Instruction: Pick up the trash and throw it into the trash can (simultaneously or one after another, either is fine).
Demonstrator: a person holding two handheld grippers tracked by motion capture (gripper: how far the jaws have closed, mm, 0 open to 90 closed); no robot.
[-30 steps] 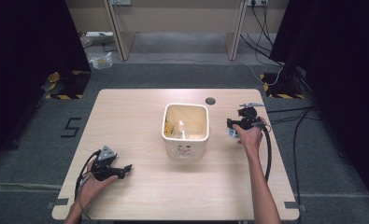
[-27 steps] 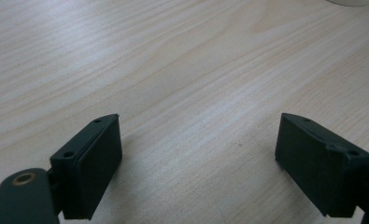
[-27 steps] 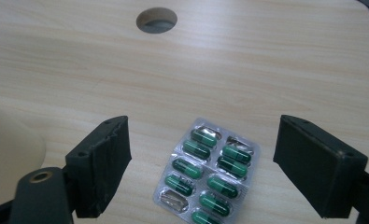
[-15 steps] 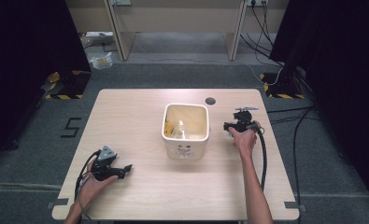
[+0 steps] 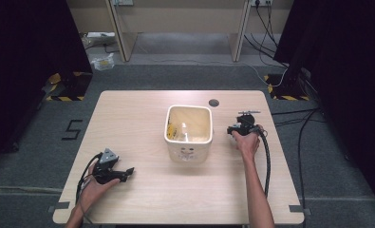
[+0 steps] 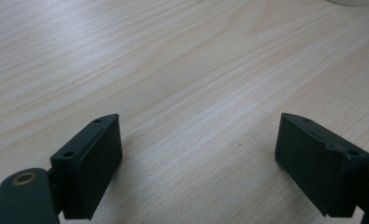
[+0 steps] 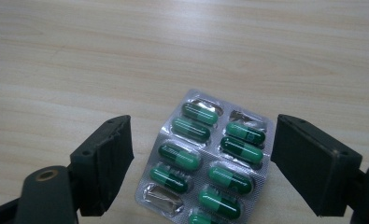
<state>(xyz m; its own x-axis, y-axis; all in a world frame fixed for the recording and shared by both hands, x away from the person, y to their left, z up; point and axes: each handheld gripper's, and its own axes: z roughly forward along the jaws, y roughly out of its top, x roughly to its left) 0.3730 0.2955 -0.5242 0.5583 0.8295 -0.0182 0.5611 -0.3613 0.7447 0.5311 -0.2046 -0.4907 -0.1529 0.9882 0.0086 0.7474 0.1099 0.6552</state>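
Note:
A silver blister pack of green capsules lies flat on the wooden table, with a few of its pockets empty. My right gripper hangs over it, open, one jaw on each side of the pack and neither touching it. In the high view this gripper sits just right of a cream square bin. My left gripper rests near the table's front left corner. It is open with only bare wood between its fingers.
The bin stands at the table's middle and holds something yellow. A round dark hole is in the tabletop behind the bin. The right gripper's cable loops along the table's right side.
The right hand and its gripper have shifted slightly left, toward the bin. The left gripper has not moved.

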